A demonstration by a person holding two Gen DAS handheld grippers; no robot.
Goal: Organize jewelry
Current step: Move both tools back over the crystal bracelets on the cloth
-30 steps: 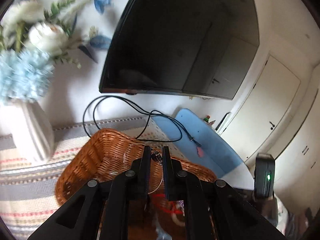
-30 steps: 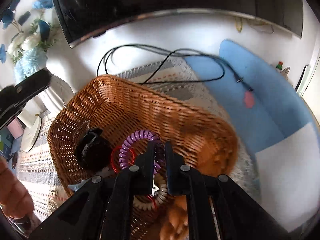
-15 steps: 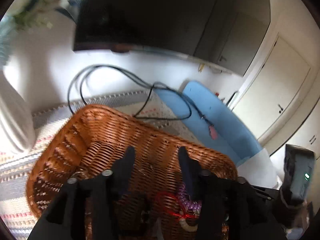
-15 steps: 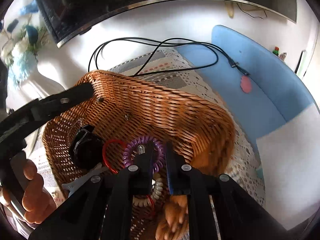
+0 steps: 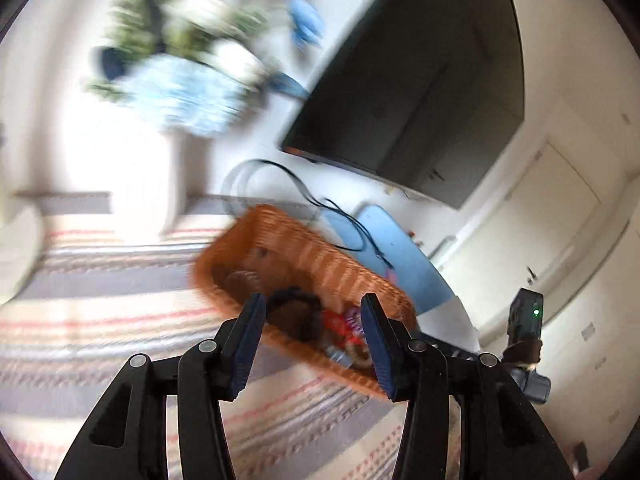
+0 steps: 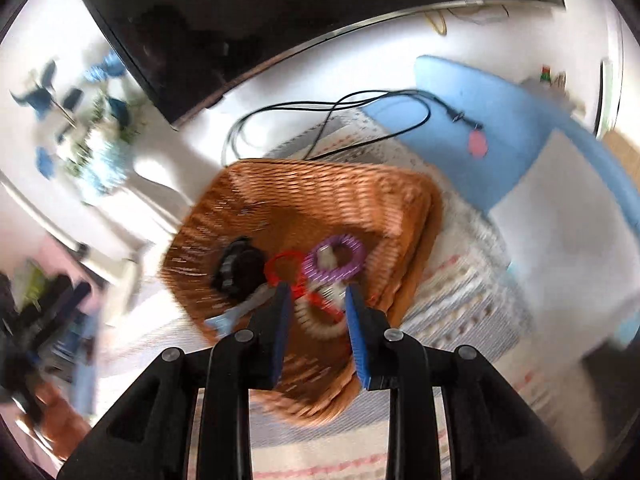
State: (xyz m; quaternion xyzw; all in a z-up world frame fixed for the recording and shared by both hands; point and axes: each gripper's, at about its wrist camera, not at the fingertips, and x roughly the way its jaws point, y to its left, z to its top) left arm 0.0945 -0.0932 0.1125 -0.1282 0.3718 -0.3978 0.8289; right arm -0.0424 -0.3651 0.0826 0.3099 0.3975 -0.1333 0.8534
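Note:
A brown wicker basket [image 5: 320,256] [image 6: 320,192] sits on a striped cloth. In it lie a black scrunchie [image 6: 238,268], a red ring [image 6: 286,266], a purple coil hair tie [image 6: 334,258], a beaded bracelet [image 6: 320,330] and a blue clip [image 6: 234,314]. My left gripper [image 5: 312,340] is open and empty, held above the basket's near edge. My right gripper [image 6: 318,328] is open and empty, above the bracelet. Both views are motion-blurred.
A white vase of blue and white flowers [image 5: 188,80] stands left of the basket. A dark TV screen [image 5: 420,80] hangs behind. A black cable [image 6: 320,120] and a blue mat [image 6: 500,128] lie beyond the basket. The other gripper's device [image 5: 526,320] shows at right.
Both grippers have opened and pulled back from the basket. The left one had a thin necklace between its fingers a second ago and is empty now. The right one was shut over the coil tie.

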